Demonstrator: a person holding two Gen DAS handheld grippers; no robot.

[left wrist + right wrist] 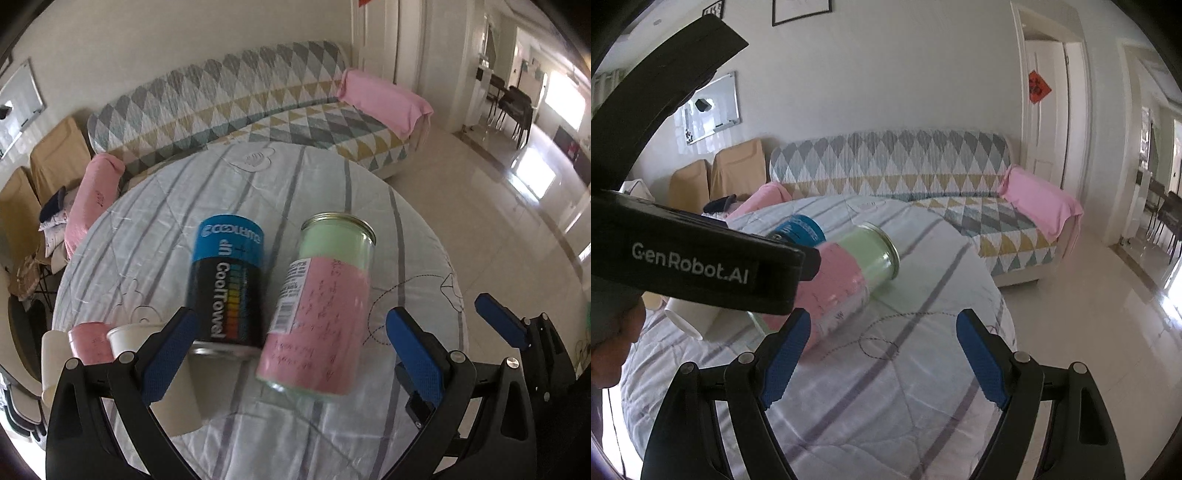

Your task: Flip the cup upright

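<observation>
A white paper cup lies on its side at the lower left of the left wrist view, its open mouth facing the camera, resting on a round table covered with a pale striped quilt. This is probably the cup to be stood upright. Touching it on the left is a pink roll, with another white cup beyond that. Just right of the cup, at frame centre, a blue and black can and a glass jar with a pink label lie side by side, both tipped over. The left claw hovers low over the can and jar with its blue padded jaws spread wide and nothing between them, seemingly lined up for a reach. The right claw is likewise wide open and empty above bare quilt at the lower centre of its view. A patterned sofa stands behind the table.
</observation>
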